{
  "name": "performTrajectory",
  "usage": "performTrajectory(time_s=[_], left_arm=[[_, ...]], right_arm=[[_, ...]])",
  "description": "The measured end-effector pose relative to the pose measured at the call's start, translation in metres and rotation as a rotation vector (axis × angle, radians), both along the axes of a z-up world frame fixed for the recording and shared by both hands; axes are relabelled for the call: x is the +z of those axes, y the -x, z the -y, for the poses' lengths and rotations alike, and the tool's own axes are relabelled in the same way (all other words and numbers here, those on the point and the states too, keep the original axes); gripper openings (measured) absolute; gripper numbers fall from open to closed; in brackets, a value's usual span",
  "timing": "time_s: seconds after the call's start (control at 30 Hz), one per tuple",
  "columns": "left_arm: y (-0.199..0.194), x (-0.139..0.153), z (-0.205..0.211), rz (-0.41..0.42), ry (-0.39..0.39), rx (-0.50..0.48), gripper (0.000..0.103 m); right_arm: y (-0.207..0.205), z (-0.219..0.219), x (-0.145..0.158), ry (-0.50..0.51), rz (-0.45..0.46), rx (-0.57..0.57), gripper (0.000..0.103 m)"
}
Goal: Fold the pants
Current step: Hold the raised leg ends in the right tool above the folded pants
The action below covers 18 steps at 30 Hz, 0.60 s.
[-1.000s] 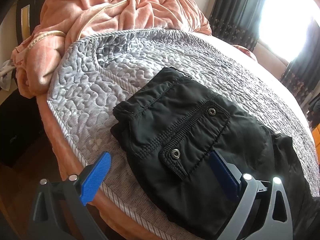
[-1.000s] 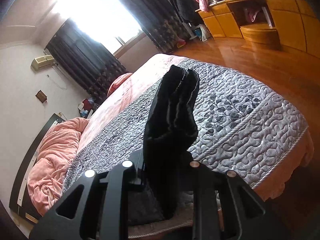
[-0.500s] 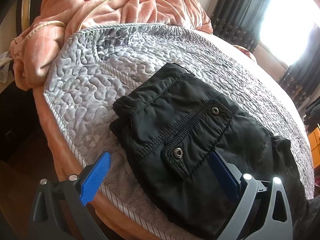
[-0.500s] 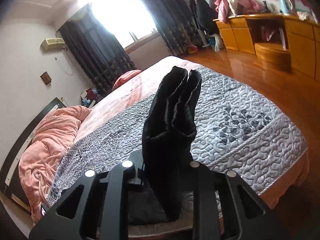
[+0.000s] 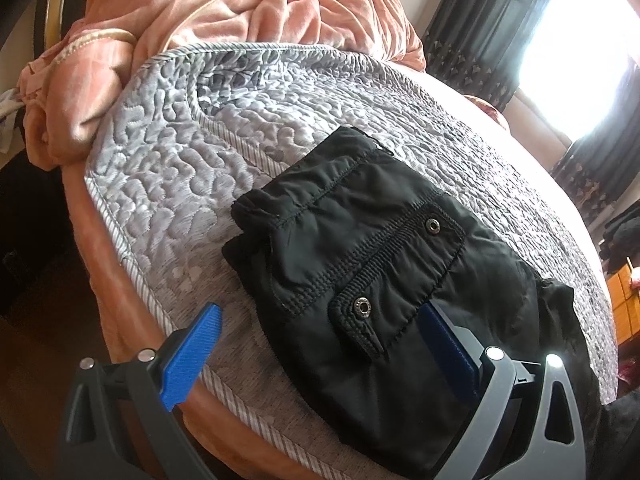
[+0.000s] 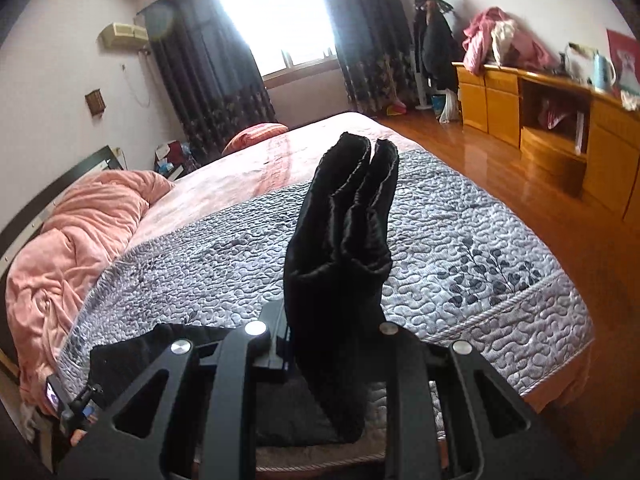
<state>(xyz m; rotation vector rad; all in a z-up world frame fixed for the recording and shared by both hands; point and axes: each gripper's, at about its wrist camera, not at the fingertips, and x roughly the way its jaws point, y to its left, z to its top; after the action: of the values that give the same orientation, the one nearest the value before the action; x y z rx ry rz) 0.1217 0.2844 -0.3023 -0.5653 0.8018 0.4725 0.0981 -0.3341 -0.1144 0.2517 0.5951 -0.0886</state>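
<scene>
Black pants (image 5: 372,264), waist end flat on the quilted bedspread (image 5: 180,152) near the bed's edge, leg ends lifted upright, pinched in the clenched right gripper (image 6: 332,344). Left gripper (image 5: 320,344) spread wide, one finger seemingly resting on the cloth. Soft, light, slippery fabric; best gripped at bunched hems.

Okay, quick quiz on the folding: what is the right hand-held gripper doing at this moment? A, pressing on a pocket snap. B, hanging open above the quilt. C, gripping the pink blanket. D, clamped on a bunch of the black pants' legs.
D: in the right wrist view the right hand-held gripper is shut on the black pants, whose leg ends stick up between its fingers above the grey quilt.
</scene>
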Motion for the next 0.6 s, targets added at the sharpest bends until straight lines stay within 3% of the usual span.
performTrajectory(time_s=[0.6], left_arm=[[-0.001, -0.001, 0.0, -0.01, -0.001, 0.007, 0.099]], right_arm=[[-0.018, -0.06, 0.017, 0.193, -0.005, 0.083, 0.019]])
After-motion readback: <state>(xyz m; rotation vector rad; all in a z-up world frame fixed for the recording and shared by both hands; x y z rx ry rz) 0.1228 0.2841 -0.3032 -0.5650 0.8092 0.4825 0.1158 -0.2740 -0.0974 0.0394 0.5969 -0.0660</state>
